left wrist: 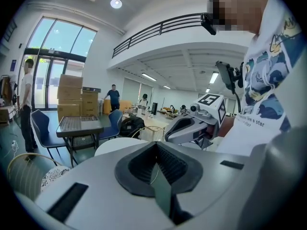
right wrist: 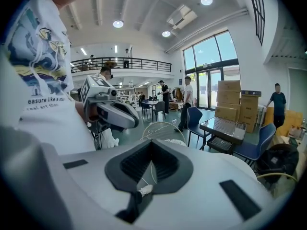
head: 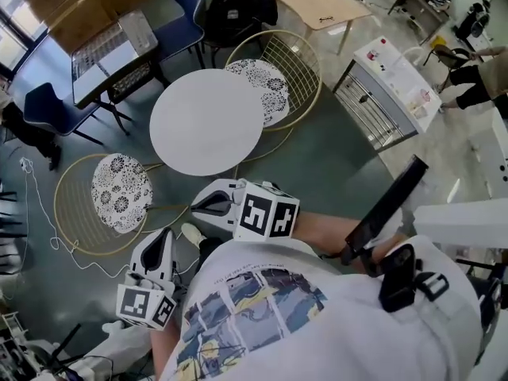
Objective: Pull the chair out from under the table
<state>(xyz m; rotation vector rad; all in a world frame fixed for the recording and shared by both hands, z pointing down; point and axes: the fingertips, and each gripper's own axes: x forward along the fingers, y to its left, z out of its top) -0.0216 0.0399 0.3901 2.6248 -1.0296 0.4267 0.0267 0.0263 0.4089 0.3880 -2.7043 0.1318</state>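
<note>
A round white table (head: 206,121) stands in the middle of the head view. One gold wire chair (head: 274,78) with a patterned cushion sits at the table's far right, its seat partly under the top. A second one (head: 103,201) stands at the near left, apart from the table. My left gripper (head: 164,236) is low at the left, close to this near chair, shut and empty. My right gripper (head: 198,206) is near the table's front edge, also shut with nothing in it. The left gripper view shows its pads pressed together (left wrist: 156,152); the right gripper view shows the same (right wrist: 151,159).
A black mesh table (head: 111,50) with cardboard boxes and blue chairs (head: 48,109) stands at the back left. A black backpack (head: 238,6) and a wooden table (head: 309,2) are behind. A white rack (head: 385,90) is on the right. A cable (head: 40,213) trails on the floor.
</note>
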